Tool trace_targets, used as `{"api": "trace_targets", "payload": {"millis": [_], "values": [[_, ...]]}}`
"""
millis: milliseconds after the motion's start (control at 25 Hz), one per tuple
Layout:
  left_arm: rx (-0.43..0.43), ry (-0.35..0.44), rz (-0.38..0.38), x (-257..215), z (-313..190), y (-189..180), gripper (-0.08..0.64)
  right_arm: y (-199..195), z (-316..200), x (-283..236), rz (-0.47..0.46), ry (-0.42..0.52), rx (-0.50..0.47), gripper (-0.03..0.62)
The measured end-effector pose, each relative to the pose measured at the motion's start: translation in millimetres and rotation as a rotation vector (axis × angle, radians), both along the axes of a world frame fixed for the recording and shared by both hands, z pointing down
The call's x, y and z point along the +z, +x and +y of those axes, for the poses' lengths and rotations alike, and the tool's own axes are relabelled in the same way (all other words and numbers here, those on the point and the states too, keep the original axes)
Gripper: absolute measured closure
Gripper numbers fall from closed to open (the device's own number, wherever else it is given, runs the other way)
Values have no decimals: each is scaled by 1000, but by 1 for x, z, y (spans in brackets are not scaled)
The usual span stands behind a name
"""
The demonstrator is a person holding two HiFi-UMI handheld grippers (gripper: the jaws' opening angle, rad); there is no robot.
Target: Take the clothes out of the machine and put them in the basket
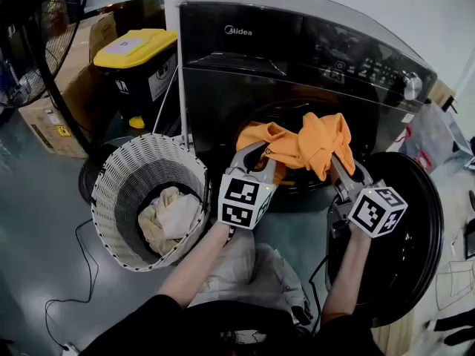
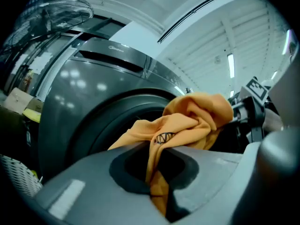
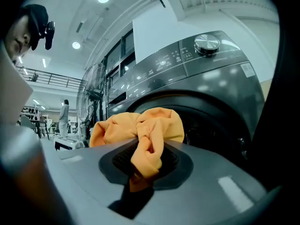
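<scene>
An orange garment [image 1: 304, 145] hangs stretched in front of the round opening of the dark Midea washing machine [image 1: 297, 58]. My left gripper [image 1: 261, 154] is shut on the garment's left end [image 2: 157, 172], and my right gripper [image 1: 334, 154] is shut on its right end [image 3: 143, 161]. The cloth bunches up between the two grippers. A white woven basket [image 1: 122, 173] stands on the floor left of the machine, with a cream garment [image 1: 169, 217] lying inside it.
The machine's round door [image 1: 408, 228] hangs open at the right, close to my right arm. A black bin with a yellow lid [image 1: 137, 50], cardboard boxes [image 1: 63, 95] and a standing fan [image 1: 41, 28] are at the back left. A black cable [image 1: 63, 288] lies on the floor.
</scene>
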State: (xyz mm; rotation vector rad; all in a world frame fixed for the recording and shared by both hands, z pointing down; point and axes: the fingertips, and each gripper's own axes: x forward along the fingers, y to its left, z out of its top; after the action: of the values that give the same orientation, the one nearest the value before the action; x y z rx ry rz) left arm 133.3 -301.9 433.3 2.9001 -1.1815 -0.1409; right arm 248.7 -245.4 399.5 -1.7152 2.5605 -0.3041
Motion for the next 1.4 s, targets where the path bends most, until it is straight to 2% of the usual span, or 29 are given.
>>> {"api": "trace_targets", "payload": {"millis": [200,320,600,800,1040,1200,1400], "values": [[34,49,50,-36,24,-19,537,-19,0,11,0,-38,-37,502],[58,110,74,-66,42,-31,538,-39,2,4,-7,-24,-85,502],[47,274,76,-136,75,-76,538,-106,8,-33,-133,55,-277,502],[-67,374,42,-169,83,-132,538,-171,-1,-61,-132,100,-403,503],[-203,443,61,-216,83,-214,538,-259,-13,-109,-126,170,-559,503],[-277,503,28,-250,88,-262,538,-313,-15,-141,-115,210,-645,503],[-358,496,-47,-254,92,-306,538,-365,-14,-142,-106,189,-729,503]]}}
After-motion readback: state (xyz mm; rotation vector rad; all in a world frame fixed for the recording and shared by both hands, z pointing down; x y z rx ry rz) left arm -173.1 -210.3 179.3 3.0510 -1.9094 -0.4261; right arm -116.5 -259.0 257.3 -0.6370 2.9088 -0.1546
